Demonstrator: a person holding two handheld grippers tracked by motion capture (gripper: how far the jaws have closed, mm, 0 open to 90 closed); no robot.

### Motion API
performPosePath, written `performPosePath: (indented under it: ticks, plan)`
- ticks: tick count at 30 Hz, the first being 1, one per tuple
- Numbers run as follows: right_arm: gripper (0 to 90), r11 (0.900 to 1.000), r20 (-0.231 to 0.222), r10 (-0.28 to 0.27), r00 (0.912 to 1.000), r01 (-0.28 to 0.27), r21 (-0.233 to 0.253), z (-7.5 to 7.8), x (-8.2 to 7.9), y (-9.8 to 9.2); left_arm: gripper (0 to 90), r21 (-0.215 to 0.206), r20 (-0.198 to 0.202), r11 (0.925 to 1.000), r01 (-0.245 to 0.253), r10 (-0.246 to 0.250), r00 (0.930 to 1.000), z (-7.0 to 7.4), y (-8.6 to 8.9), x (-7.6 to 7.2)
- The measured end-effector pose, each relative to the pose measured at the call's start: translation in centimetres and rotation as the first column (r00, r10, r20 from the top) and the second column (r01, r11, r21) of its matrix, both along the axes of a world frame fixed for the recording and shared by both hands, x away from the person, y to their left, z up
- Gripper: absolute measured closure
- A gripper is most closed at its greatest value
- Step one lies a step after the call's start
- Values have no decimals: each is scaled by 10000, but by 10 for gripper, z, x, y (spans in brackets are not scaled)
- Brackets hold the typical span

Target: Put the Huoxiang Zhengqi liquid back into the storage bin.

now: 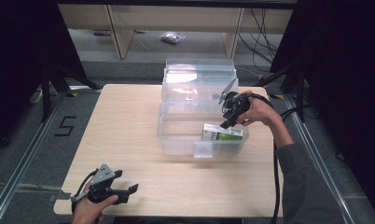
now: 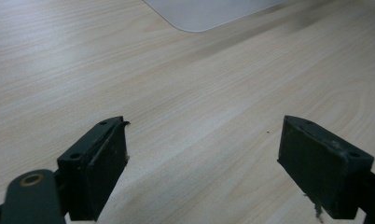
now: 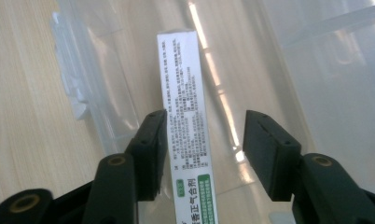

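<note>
A: Starting nearest the person, what is the left gripper [image 1: 129,189] doing?

B: It is lying low over the near-left corner of the bench [image 1: 129,121], jaws spread wide with nothing between them. I judge it is simply parked there, clear of the work on the other side.

A: And farther in?

B: The right gripper [image 3: 204,154] is reaching down into the near part of the clear plastic bin [image 1: 176,140], which is sitting in the middle of the bench with its lid [image 1: 199,74] thrown back behind it.

A: Is it gripping anything?

B: Not gripping. Its jaws are standing apart on either side of the green-and-white box [image 3: 185,121], which is resting on edge inside the bin against the near right wall. One jaw is just beside the box's face; the other is well off it.

A: Why straddle it that way?

B: The box is narrow across that edge, so the jaws are fitting over it easily; likely a grasp or a release.
</note>
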State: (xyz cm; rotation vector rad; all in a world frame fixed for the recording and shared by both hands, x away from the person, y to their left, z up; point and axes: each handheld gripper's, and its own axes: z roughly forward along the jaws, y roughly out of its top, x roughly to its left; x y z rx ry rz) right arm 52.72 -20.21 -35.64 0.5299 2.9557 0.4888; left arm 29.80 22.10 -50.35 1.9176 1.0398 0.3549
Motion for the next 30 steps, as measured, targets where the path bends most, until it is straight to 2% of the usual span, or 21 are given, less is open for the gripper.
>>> performPosePath:
  ticks: [1,4,5,7,9,10,12,15,21,22,25,26,27,29,30]
  plan:
    - [480,9999,51,-58,10000,57,141,2,-1,0,149,121,0,9999,28,-28,10000,0,1,0]
    - [449,9977,213,-584,9981,576,367,9,-4,-2,149,103,-5,9999,38,-38,10000,0,0,0]
    - [436,9973,394,-600,9974,582,444,10,-3,-2,148,171,-27,9999,-7,8,10000,1,1,0]
    - [418,9927,416,-1110,9930,1088,520,12,-6,-2,149,5,2,10000,-4,4,10000,0,0,0]
    - [412,9937,544,-994,9936,963,567,13,-5,-3,149,-2,11,10000,-9,9,10000,0,0,0]
    - [399,9904,662,-1266,9897,1224,637,15,-7,-4,149,-49,19,10000,-23,23,10000,0,0,0]
    - [400,9881,713,-1424,9872,1376,682,17,-10,-4,149,-43,10,10000,-36,36,10000,0,-1,0]
    - [370,9872,682,-1449,9871,1397,766,17,-14,-4,148,-1,23,10000,-35,35,10000,1,0,0]
    - [324,9800,741,-1804,9808,1728,983,19,-20,-4,148,16,-27,9999,-101,101,9999,0,-1,0]
    - [309,9754,713,-1945,9783,1852,1191,21,-22,-5,148,-5,7,10000,-53,53,10000,0,-1,0]
    - [287,9701,898,-2091,9738,1950,1447,23,-25,-6,148,-45,20,10000,-35,35,10000,0,0,0]
    - [283,9600,772,-2429,9670,2282,1625,24,-29,-5,149,-32,17,10000,-37,37,10000,0,0,0]
    - [283,9600,772,-2429,9670,2282,1625,24,-29,-5,149,-32,17,10000,-37,37,10000,0,0,0]
    - [281,9523,757,-2579,9632,2402,1882,25,-35,-5,148,8,2,10000,-61,61,10000,0,-1,0]
    - [283,9542,722,-2471,9663,2297,1916,25,-36,-5,148,40,9,10000,-33,33,10000,0,0,0]
